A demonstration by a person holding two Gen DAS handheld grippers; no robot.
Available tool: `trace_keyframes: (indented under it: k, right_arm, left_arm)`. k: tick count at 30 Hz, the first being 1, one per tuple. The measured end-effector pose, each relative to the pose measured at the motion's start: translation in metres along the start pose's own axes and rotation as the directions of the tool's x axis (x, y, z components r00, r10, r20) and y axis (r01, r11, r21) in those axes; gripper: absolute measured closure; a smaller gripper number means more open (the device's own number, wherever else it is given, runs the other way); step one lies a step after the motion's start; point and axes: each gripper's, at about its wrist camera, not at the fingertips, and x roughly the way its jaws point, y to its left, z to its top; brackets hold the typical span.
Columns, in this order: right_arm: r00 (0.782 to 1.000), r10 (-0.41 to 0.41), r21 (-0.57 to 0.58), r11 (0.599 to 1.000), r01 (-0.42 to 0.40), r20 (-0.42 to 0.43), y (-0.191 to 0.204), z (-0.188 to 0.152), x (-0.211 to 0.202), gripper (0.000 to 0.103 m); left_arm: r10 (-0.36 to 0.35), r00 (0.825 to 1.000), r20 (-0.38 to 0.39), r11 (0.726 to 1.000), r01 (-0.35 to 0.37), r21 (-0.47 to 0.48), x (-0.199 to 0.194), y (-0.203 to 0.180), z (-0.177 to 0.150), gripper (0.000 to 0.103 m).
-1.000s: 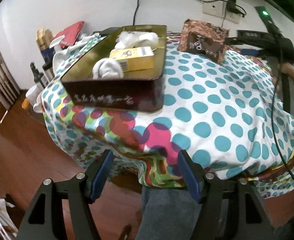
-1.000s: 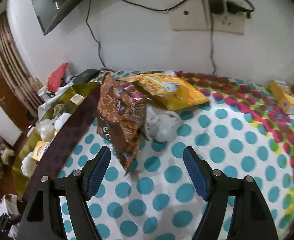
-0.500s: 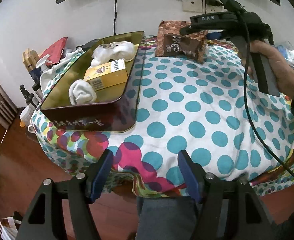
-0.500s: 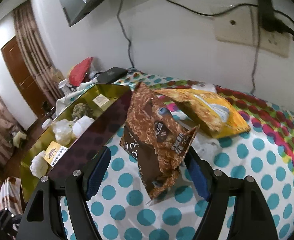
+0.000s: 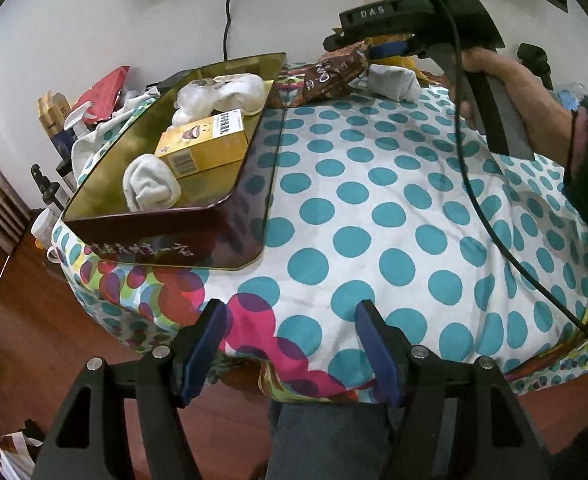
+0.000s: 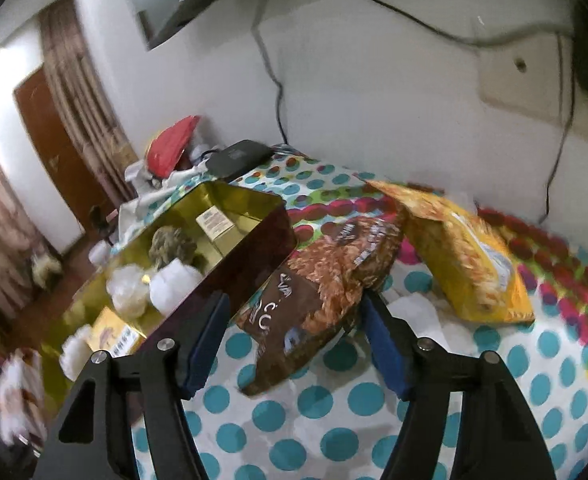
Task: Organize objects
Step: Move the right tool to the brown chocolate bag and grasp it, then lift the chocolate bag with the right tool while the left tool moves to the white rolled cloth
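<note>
A brown snack bag (image 6: 318, 292) leans against the tin's far corner on the polka-dot tablecloth (image 5: 374, 208). My right gripper (image 6: 294, 306) straddles it. Its jaws are closing; the right pad (image 6: 378, 320) touches the bag's edge, while the left pad stands just clear of it. In the left wrist view a hand holds that gripper (image 5: 358, 46) over the bag (image 5: 334, 74). My left gripper (image 5: 290, 344) hangs open and empty at the table's near edge. The gold tin (image 5: 166, 236) with dark red walls holds a yellow box (image 5: 206, 144) and white sock rolls (image 5: 150, 184).
A yellow snack bag (image 6: 466, 256) lies behind the brown one, beside a white cloth roll (image 5: 392, 82). Bottles and a red packet (image 5: 102, 88) crowd the table's left end. A black device (image 6: 238, 156) sits by the wall. A cable (image 5: 490, 216) trails over the cloth.
My right gripper has moved in on the brown bag, which now lies between its fingers, tipped toward the tin, and its jaws have narrowed. The left gripper has shifted a little over the table edge.
</note>
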Motion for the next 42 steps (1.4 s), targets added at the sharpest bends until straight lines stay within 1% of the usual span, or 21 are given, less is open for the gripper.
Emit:
trace_keyframes:
  k: [2,6,9,13,16,20,21,22,23,24,25,27,28,30,31,33,37,38,42]
  right_arm:
    - [1.000,0.019,0.061,0.998,-0.018,-0.013,-0.010,-0.002,0.003,0.036]
    - [0.999,0.022,0.095,0.995,-0.019,-0.031,-0.020,-0.007,0.010,0.036]
    - [0.999,0.031,0.120,0.992,-0.025,-0.045,-0.021,-0.002,0.021,0.036]
    - [1.000,0.014,0.132,0.991,-0.010,-0.027,-0.022,0.002,0.027,0.035]
    - [1.000,0.012,0.155,0.988,-0.009,-0.015,-0.027,0.003,0.025,0.036]
    - [1.000,0.002,0.158,0.987,0.000,-0.010,-0.032,0.004,0.025,0.036]
    - [1.000,0.001,0.155,0.988,0.001,-0.010,-0.034,0.006,0.027,0.035]
    - [1.000,-0.005,0.152,0.988,0.006,-0.012,-0.034,0.008,0.030,0.031]
    - [1.000,-0.009,0.142,0.990,0.012,-0.019,-0.031,0.010,0.036,0.026]
    - [1.000,-0.015,0.128,0.992,0.018,-0.024,-0.028,0.012,0.040,0.022]
    - [0.999,-0.035,0.108,0.993,0.038,-0.026,-0.023,0.013,0.043,0.022]
    - [0.997,-0.067,0.048,0.996,0.069,-0.038,-0.013,0.013,0.047,0.031]
    - [0.995,-0.095,0.022,0.995,0.096,-0.037,-0.010,0.012,0.047,0.046]
    - [0.997,-0.070,0.016,0.997,0.071,-0.027,-0.010,0.010,0.041,0.051]
    - [0.997,-0.071,0.024,0.997,0.071,-0.022,-0.011,0.009,0.038,0.061]
    - [0.998,-0.052,0.036,0.998,0.053,-0.018,-0.013,0.006,0.030,0.062]
    - [0.998,-0.061,0.025,0.998,0.061,-0.004,-0.010,0.000,0.015,0.063]
    - [0.998,-0.069,0.024,0.997,0.069,0.003,-0.009,-0.001,0.009,0.063]
    - [0.998,-0.054,0.026,0.998,0.053,0.038,-0.008,-0.011,-0.021,0.064]
  left_arm:
    - [-0.007,1.000,-0.002,1.000,0.007,-0.003,0.001,0.000,0.001,0.034]
    - [-0.022,1.000,0.001,1.000,0.022,-0.003,0.002,-0.001,0.002,0.034]
    - [-0.027,1.000,0.000,1.000,0.027,0.002,0.004,-0.002,0.003,0.034]
    - [-0.025,1.000,0.011,1.000,0.025,0.001,0.002,-0.001,0.003,0.034]
    - [-0.032,0.999,0.010,0.999,0.032,-0.010,0.003,0.002,0.004,0.034]
    - [-0.043,0.999,0.022,0.999,0.043,-0.012,0.002,0.003,0.007,0.034]
    - [-0.044,0.999,0.024,0.999,0.044,-0.011,0.001,0.003,0.007,0.034]
    - [-0.044,0.999,0.022,0.999,0.044,-0.007,0.002,0.003,0.008,0.034]
    - [-0.044,0.999,0.021,0.999,0.044,-0.006,0.002,0.003,0.008,0.034]
    - [-0.041,0.999,0.019,0.999,0.041,-0.008,0.003,0.003,0.008,0.034]
    - [-0.038,0.999,0.015,0.999,0.038,-0.011,0.003,0.003,0.008,0.034]
    - [-0.034,0.999,0.012,0.999,0.034,-0.017,0.004,0.005,0.007,0.034]
    - [-0.028,1.000,0.011,0.999,0.029,-0.023,0.004,0.006,0.007,0.034]
    - [-0.026,1.000,0.009,0.999,0.026,-0.032,0.005,0.008,0.008,0.034]
    - [-0.025,1.000,0.008,0.999,0.025,-0.035,0.005,0.009,0.008,0.034]
    - [-0.027,1.000,0.006,0.999,0.027,-0.038,0.005,0.009,0.008,0.034]
    - [-0.020,1.000,0.017,0.999,0.020,-0.030,0.001,0.008,0.010,0.034]
    - [-0.016,1.000,0.019,0.999,0.016,-0.030,0.001,0.008,0.011,0.034]
    - [-0.019,0.999,0.027,0.999,0.020,-0.036,-0.002,0.007,0.016,0.034]
